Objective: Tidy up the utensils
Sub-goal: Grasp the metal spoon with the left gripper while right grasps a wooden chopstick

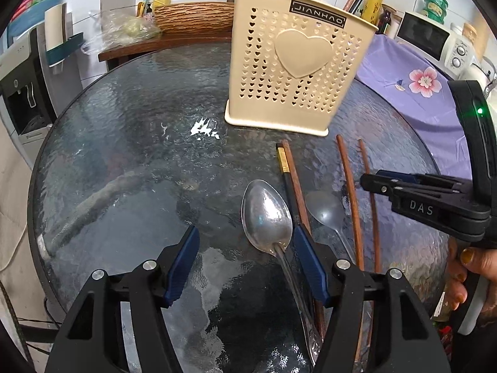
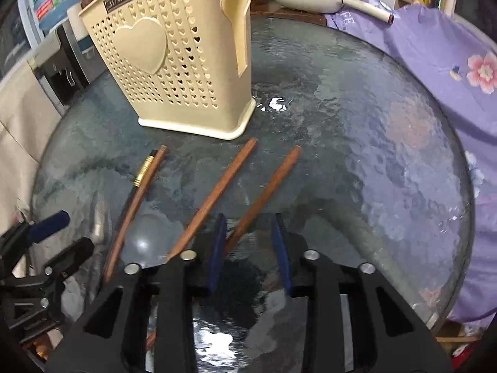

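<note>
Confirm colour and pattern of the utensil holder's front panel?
Cream utensil holder: rows of small heart-shaped holes around one large raised heart. Clearest in the left wrist view.

Purple floral cloth [image 2: 435,62], white microwave [image 1: 435,39]

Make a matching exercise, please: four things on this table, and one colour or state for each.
Things:
1 utensil holder
2 metal spoon
3 black chopstick
4 cloth

Descriptions:
A purple with pink flowers
B has a gold band
C cream, standing upright
D lies between the left gripper's open jaws

Pairs: 1-C, 2-D, 3-B, 4-A
</note>
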Demonstrator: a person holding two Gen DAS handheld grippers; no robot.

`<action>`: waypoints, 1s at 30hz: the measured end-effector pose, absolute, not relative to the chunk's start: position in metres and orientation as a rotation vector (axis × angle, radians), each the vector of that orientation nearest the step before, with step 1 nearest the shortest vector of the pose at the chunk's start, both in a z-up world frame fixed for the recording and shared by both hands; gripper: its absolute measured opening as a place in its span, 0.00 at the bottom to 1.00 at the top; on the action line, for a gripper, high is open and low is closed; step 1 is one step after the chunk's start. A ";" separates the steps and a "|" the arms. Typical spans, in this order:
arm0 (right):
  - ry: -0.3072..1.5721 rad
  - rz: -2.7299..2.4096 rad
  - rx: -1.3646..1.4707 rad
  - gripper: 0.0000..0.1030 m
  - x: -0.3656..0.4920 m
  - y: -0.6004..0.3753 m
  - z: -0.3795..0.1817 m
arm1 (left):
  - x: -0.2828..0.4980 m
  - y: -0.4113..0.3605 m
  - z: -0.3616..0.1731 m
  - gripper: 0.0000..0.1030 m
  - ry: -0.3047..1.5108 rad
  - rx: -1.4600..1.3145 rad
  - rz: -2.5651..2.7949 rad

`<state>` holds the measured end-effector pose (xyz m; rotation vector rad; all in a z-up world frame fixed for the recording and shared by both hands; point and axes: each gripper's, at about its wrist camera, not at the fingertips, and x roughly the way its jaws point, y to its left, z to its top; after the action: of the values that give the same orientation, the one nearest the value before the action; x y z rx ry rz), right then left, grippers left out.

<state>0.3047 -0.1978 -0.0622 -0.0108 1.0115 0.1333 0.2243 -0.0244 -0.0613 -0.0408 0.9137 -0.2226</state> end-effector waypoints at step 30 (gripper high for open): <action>0.977 0.126 -0.036 0.26 0.313 -0.192 -0.063 | 0.249 -0.052 -0.064 0.43 0.910 -0.174 -0.032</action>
<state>0.3132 -0.1924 -0.0631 -0.0363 0.9765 0.1260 0.2486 -0.0516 -0.0641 -0.1740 0.9102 -0.0319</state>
